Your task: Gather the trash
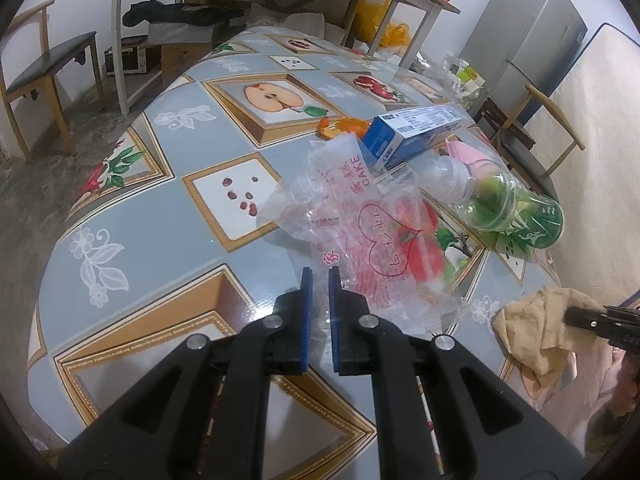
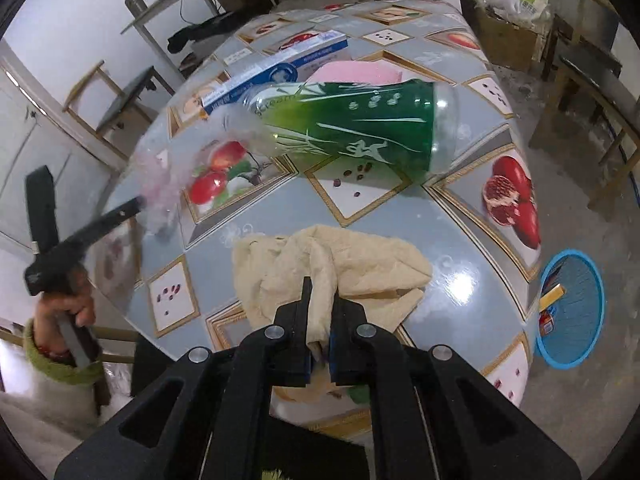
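My left gripper (image 1: 320, 278) is shut on the near edge of a clear plastic cake wrapper (image 1: 360, 232) with red print, which lies crumpled on the table. Beyond it lie a blue and white box (image 1: 412, 128), orange peel (image 1: 344, 126) and a green plastic cup (image 1: 516, 212) on its side. My right gripper (image 2: 322, 294) is shut on a fold of a beige cloth (image 2: 360, 264) near the table's front edge. The right wrist view shows the cup (image 2: 360, 128), the box (image 2: 280, 68) and the left gripper (image 2: 136, 203) with the blurred wrapper (image 2: 168, 184).
The table (image 1: 160, 220) has a fruit-patterned covering. A pink pad (image 2: 360, 72) lies behind the cup. A blue basket (image 2: 576, 308) holding some trash stands on the floor to the right. Wooden chairs (image 1: 44, 72), a desk and a fridge (image 1: 532, 32) surround the table.
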A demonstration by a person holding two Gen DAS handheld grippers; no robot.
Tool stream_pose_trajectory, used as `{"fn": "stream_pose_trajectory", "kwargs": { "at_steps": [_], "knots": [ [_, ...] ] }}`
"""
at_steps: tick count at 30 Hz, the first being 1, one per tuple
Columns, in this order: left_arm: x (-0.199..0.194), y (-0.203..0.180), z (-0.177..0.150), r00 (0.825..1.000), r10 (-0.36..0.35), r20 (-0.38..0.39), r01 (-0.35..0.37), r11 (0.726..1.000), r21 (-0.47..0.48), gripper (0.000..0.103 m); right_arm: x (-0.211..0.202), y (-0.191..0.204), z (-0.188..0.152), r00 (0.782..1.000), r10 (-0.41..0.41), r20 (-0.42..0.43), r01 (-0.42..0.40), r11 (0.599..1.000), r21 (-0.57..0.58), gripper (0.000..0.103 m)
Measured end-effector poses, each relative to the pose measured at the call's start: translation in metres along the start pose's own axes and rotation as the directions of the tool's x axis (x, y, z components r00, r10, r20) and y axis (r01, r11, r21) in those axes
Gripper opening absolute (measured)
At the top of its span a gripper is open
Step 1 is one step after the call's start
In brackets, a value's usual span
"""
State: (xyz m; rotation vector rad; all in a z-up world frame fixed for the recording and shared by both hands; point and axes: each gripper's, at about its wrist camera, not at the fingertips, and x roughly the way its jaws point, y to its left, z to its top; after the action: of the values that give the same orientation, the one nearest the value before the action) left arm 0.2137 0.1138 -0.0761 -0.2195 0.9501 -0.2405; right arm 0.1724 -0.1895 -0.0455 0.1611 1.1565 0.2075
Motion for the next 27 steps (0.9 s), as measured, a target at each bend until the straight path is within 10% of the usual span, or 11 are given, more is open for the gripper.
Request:
{"fn": "stream_pose_trajectory", "kwargs": {
  "at_steps": [6,17,27],
  "knots": [
    [0.000,0.006,-0.002,1.000,0.012,-0.003,-0.012,1.000,-0.013,0.006,0.018,0.023,-0.003,0.990,-0.125,0.064,0.131,0.987,-0.095,0.011],
    [-0.001,0.018,-0.007,1.000,0.004,-0.017,-0.004,0.999,-0.052,0.007,0.026,0.038,-0.010,0.995,-0.067,0.080,0.075,0.991,-0.108,0.062],
    [-0.022,0.026,0.006,0.996,-0.074,0.054,0.082,0.982,-0.171,0.066,0.015,0.038,-0.009,0.991,-0.015,0.135,0.030,0.994,-0.108,0.077]
  ]
}}
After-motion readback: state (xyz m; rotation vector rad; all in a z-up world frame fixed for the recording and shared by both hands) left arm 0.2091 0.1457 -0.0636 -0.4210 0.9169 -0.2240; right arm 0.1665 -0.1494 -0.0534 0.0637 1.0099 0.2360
